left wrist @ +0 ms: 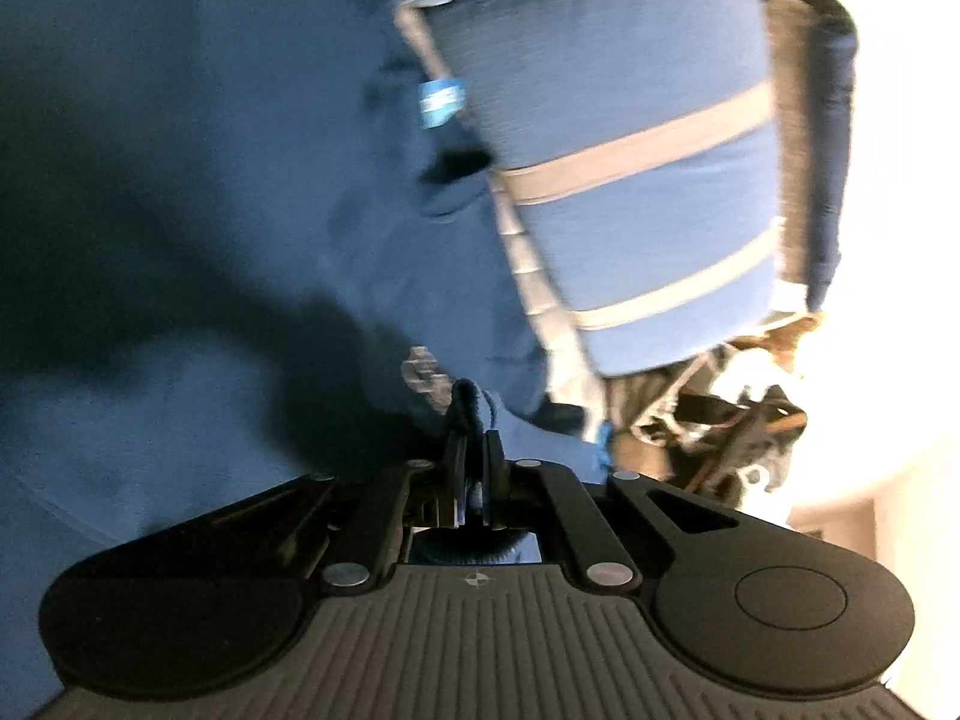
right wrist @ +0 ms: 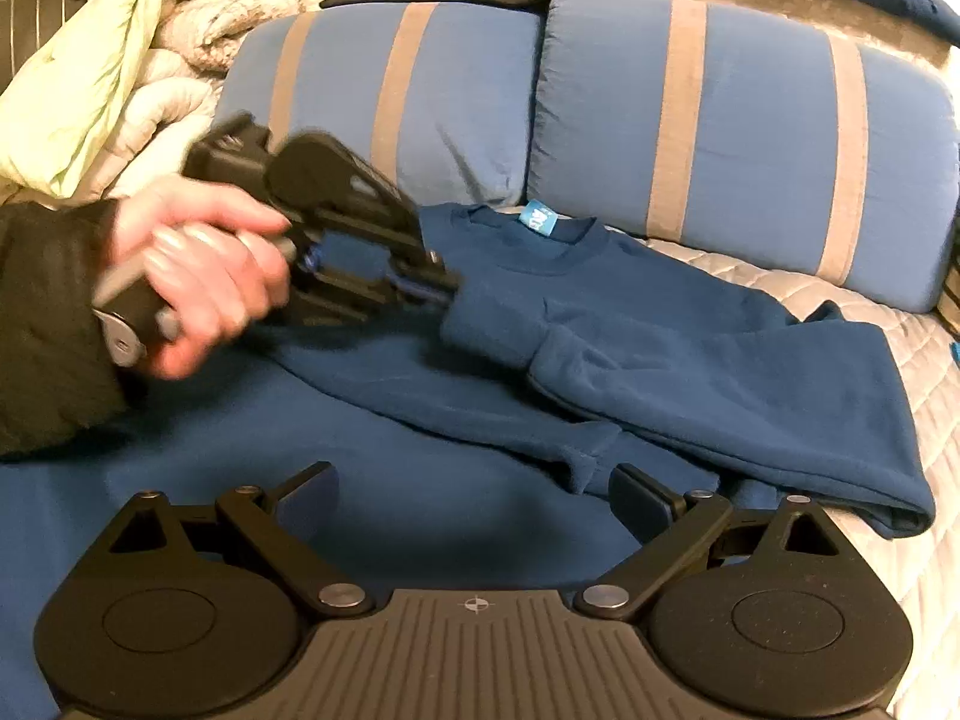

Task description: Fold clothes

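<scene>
Sweatshirt (right wrist: 630, 324) neck label (right wrist: 538, 220) unreadable; left tool (right wrist: 450, 294) clenched on its shoulder; right tool (right wrist: 474, 492) released.

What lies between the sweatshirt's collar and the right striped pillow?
Right wrist view: nothing; the blue sweatshirt's collar label sits right at the foot of the striped pillow.

No legible text in either view. Light-blue neck label (right wrist: 538, 219) inside the collar of the blue sweatshirt (right wrist: 660, 324) carries a white print, too small and blurred to read. Same label in the left wrist view (left wrist: 442, 101): motion-blurred, unreadable. No numbers, brands or signs elsewhere.
</scene>
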Available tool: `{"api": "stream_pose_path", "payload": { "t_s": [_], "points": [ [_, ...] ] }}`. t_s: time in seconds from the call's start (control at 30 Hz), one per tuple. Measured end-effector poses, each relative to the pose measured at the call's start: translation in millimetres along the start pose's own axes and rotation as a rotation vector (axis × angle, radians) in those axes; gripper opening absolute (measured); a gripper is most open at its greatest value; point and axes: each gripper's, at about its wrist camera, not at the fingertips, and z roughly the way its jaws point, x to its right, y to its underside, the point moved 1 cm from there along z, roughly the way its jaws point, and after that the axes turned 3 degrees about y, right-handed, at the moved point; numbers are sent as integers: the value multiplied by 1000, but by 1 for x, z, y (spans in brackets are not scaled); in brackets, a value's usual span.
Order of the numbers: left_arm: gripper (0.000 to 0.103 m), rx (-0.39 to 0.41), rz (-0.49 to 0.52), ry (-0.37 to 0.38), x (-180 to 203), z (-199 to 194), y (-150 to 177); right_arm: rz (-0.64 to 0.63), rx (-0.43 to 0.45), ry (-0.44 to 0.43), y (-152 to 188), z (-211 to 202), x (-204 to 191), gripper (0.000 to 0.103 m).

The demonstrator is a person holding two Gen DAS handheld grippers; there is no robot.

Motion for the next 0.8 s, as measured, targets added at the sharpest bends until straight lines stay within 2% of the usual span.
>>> {"api": "stream_pose_path", "payload": {
  "t_s": [0.1, 0.23, 0.4, 0.53, 0.63, 0.73, 0.8],
  "points": [
    [4, 3, 28, 44, 17, -10, 2, 52, 18, 8, -1, -3, 10, 99],
    [4, 16, 69, 90, 38, -25, 3, 123, 27, 107, 0, -2, 40, 100],
    [4, 43, 95, 146, 59, -44, 0, 153, -9, 327, 14, 13, 91, 100],
    [4, 52, 114, 196, 72, -57, -2, 199, -8, 435, 23, 21, 123, 100],
    [4, 64, 138, 222, 81, -68, -6, 242, -11, 474, 22, 31, 140, 100],
    [4, 83, 145, 233, 83, -80, -11, 300, 16, 427, 22, 35, 150, 100],
    [4, 101, 145, 233, 82, -89, -15, 298, 28, 440, 21, 41, 153, 99]
  ]
}}
